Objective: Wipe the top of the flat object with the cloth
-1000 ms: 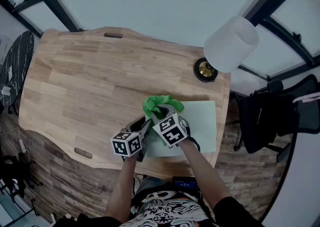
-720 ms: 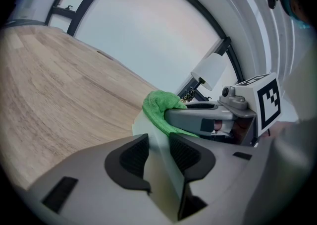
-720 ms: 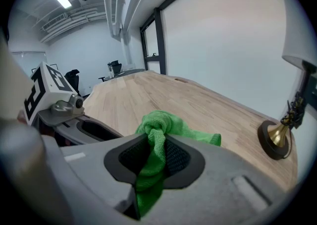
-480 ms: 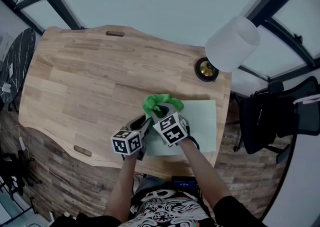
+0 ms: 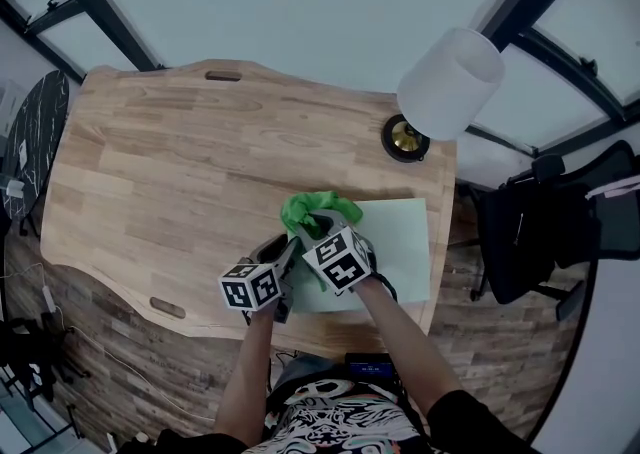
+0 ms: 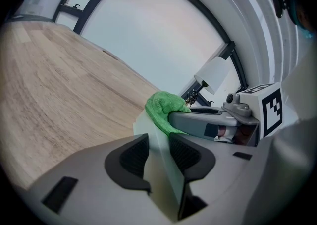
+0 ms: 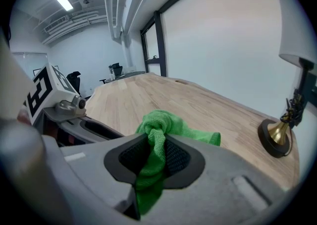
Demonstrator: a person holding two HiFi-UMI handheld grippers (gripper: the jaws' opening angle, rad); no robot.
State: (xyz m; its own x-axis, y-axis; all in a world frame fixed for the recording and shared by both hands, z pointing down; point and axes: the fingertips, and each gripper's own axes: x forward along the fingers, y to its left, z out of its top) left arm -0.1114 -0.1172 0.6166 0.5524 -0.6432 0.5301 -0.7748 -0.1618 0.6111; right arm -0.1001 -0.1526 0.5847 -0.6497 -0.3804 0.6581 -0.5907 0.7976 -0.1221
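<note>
Right gripper (image 7: 156,155): jaws clamped on the green cloth (image 5: 318,210), a twisted strand of it pinched between the pads, the rest bunched just past the fingertips and spilling toward the far side. Left gripper (image 6: 157,145): jaws drawn in narrow on the near-left edge of the flat object (image 5: 402,242), a pale green sheet; the sheet runs straight through the gap and both pads sit against it. The sheet lies at the near right of the wooden table (image 5: 170,172), its right edge close to the table's right edge. The cloth sits on the sheet's far-left corner and overhangs a little onto bare wood. The two grippers are side by side and very close, left one at the sheet's left edge and right one over the sheet just beside it, with both marker cubes facing up in the head view. Both point away from the person and tilt down toward the table. A lamp (image 5: 448,84) with a white shade and brass base stands at the far right corner of the table, well apart from the sheet. A black office chair (image 5: 545,232) sits off the table's right side.
</note>
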